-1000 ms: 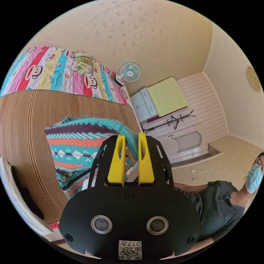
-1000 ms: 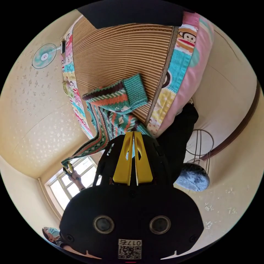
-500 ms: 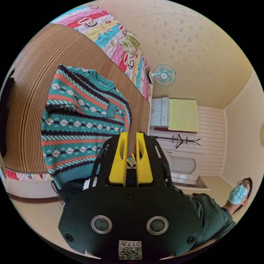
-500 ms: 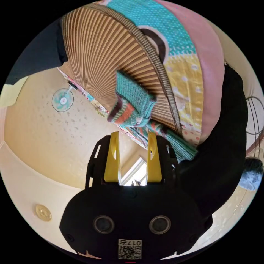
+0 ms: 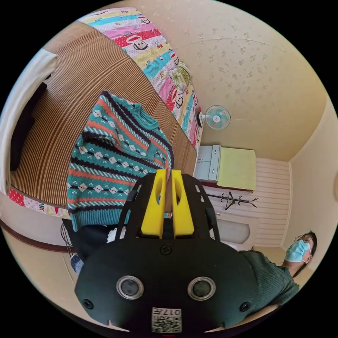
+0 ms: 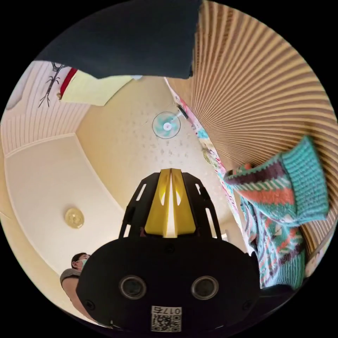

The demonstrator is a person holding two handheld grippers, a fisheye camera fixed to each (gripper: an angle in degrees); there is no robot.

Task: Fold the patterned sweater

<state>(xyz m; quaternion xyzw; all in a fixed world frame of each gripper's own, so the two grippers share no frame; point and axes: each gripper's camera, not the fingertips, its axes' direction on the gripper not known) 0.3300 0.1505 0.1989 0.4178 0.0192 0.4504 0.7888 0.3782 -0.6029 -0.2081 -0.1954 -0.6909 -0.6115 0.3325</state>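
Patterned sweater lies flat on the bed's bamboo mat, one sleeve folded across its chest. My left tongs nearly together, gripping nothing. Right tongs closed, empty, beside the sweater.

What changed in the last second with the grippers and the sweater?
Both grippers let go of the sweater and pulled away. The left gripper and right gripper have closed again, empty. The sweater stays on the mat, one sleeve folded across its front.
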